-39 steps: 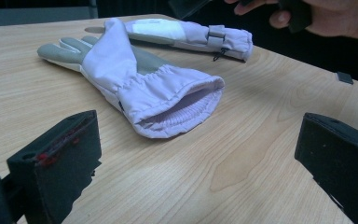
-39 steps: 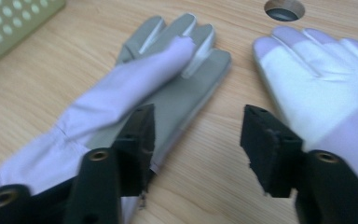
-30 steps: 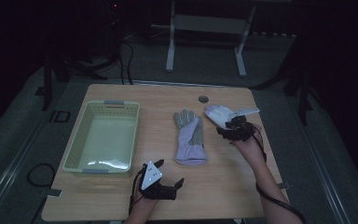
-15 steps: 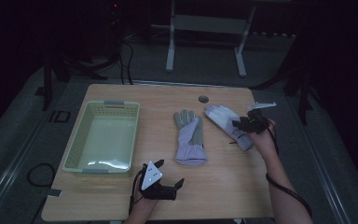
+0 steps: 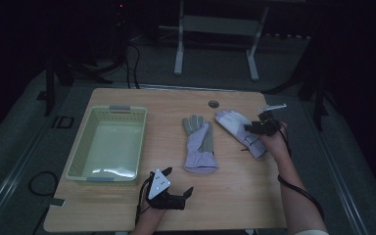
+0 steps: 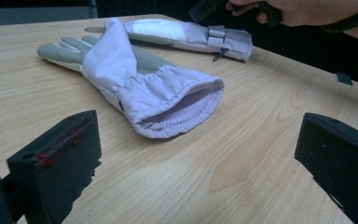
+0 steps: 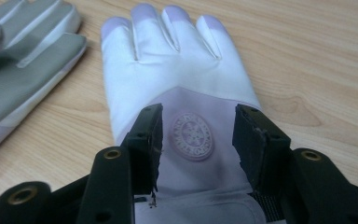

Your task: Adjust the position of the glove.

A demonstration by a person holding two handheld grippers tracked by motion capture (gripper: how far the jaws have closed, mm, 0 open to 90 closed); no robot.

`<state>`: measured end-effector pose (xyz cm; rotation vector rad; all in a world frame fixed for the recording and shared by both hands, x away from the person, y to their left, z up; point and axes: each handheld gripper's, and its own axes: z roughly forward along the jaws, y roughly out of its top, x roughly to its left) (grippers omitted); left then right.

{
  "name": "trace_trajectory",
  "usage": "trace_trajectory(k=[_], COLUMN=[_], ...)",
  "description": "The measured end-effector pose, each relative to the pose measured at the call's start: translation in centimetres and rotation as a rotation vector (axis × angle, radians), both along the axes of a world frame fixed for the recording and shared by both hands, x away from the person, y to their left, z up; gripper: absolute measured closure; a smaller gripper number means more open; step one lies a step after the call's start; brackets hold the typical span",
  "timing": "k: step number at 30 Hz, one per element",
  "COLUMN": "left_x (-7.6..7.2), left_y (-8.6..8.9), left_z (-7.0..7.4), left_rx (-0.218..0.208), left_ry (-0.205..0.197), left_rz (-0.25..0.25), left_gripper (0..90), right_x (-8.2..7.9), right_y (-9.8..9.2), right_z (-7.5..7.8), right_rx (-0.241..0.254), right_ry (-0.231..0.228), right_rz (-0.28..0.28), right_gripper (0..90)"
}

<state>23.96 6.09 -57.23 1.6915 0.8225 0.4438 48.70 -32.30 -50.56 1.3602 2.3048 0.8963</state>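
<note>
The right tool (image 5: 255,128) covers the wrist of the pale lilac fabric glove with a round embossed badge (image 5: 235,128), so the high view hides the middle of that glove under the hand and black body. In the right gripper view the tool (image 7: 198,135) hangs over the badge, jaws part-way apart and just closing in, one on each side of it. Whether the pads press the fabric is hard to tell; the cuff is cut off at the bottom edge. This glove lies flat, back up, at the right of the light wooden counter (image 5: 235,196), fingers pointing away and leftward, its cuff end near the right edge.

The second lilac glove with a grey palm (image 5: 199,144) lies just left of it, apart, palm up, its gathered cuff gaping towards the person. The left tool (image 5: 169,192) rests on the counter near the front edge, jaws wide with nothing between them; in the left gripper view its (image 6: 200,154) jaw tips are cut off by the frame.

The pale green slatted plastic basket (image 5: 81,152) sits at the left, well apart from both gloves. Bare wood lies between basket and gloves and along the front right. A small dark round disc (image 5: 214,104) sits near the far edge. The surroundings are dark.
</note>
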Motion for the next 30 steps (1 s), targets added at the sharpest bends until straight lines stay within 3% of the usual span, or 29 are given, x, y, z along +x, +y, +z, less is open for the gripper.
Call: trace_trajectory(k=[5,6,9,12,14,19,23,24,27,30], left_x=[0.0,0.0,0.0,0.0,0.0,0.0,0.0,0.0,0.0,0.0], left_y=[0.0,0.0,0.0,0.0,0.0,0.0,0.0,0.0,0.0,0.0], left_z=[0.0,0.0,0.0,0.0,0.0,0.0,0.0,0.0,0.0,0.0], left_rx=[0.001,0.002,0.001,0.003,0.002,0.002,0.001,0.0,0.001,0.002], left_ry=[-0.002,-0.002,-0.003,-0.003,-0.002,-0.001,-0.002,-0.001,-0.001,-0.002], left_rz=[0.0,-0.001,-0.001,-0.002,-0.002,-0.001,0.001,0.001,0.001,0.001], left_gripper=[0.7,0.7,0.7,0.7,0.7,0.7,0.7,0.7,0.7,0.7], right_x=[0.5,0.6,0.6,0.6,0.3,0.1,-0.2,-0.3,-0.6,-1.1], right_y=[0.2,0.3,0.3,0.0,0.0,0.3,0.4,0.3,0.1,0.2], right_z=[-1.2,-2.0,-2.5,-2.8,-2.9,-2.9,-2.8,-2.8,-2.6,-1.9], right_rx=[-0.033,-0.058,-0.06,-0.025,-0.009,-0.011,0.008,0.039,0.062,0.058], right_ry=[0.031,0.052,0.051,0.053,0.047,0.042,0.049,0.054,0.055,0.061], right_rz=[0.018,0.025,0.033,0.029,0.052,0.043,0.019,-0.008,-0.034,-0.067], right_gripper=[50.0,47.7,47.6,50.7,61.1,65.4,73.1,75.2,77.2,78.3])
